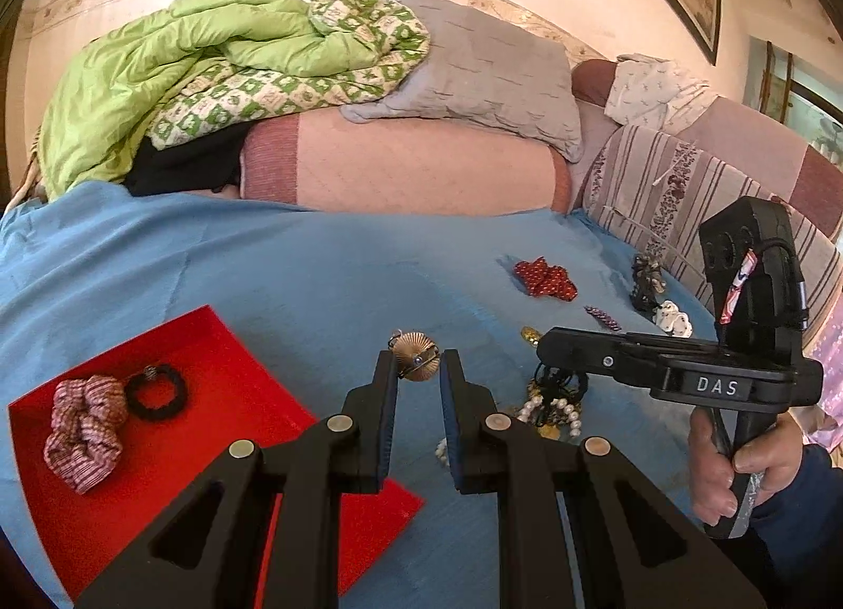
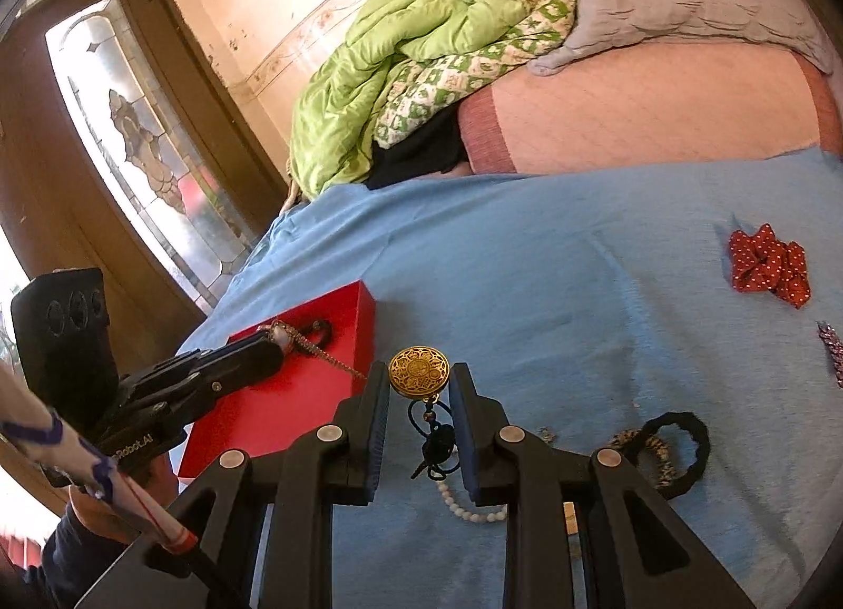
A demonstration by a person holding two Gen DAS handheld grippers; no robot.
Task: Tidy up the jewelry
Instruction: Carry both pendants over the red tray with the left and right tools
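My left gripper (image 1: 417, 364) is shut on a bronze fan-shaped shell clip (image 1: 416, 357), held above the blue cloth just right of the red tray (image 1: 274, 398). The tray holds a pink striped scrunchie (image 1: 84, 432) and a black hair ring (image 1: 156, 392). My right gripper (image 2: 420, 381) is shut on a round gold filigree pendant (image 2: 420, 371) with a dark tassel cord (image 2: 437, 443) hanging below it, over a pile of pearl beads (image 1: 553, 406) and black bands. The left gripper also shows in the right wrist view (image 2: 274, 340), over the red tray (image 2: 295, 398).
On the blue cloth (image 1: 316, 266) lie a red polka-dot scrunchie (image 1: 545, 278), a purple clip (image 1: 602, 317), a white piece (image 1: 673, 318), a dark ornament (image 1: 647, 280) and a black band (image 2: 679, 451). Green quilt (image 1: 200, 56) and grey pillow (image 1: 490, 66) lie behind.
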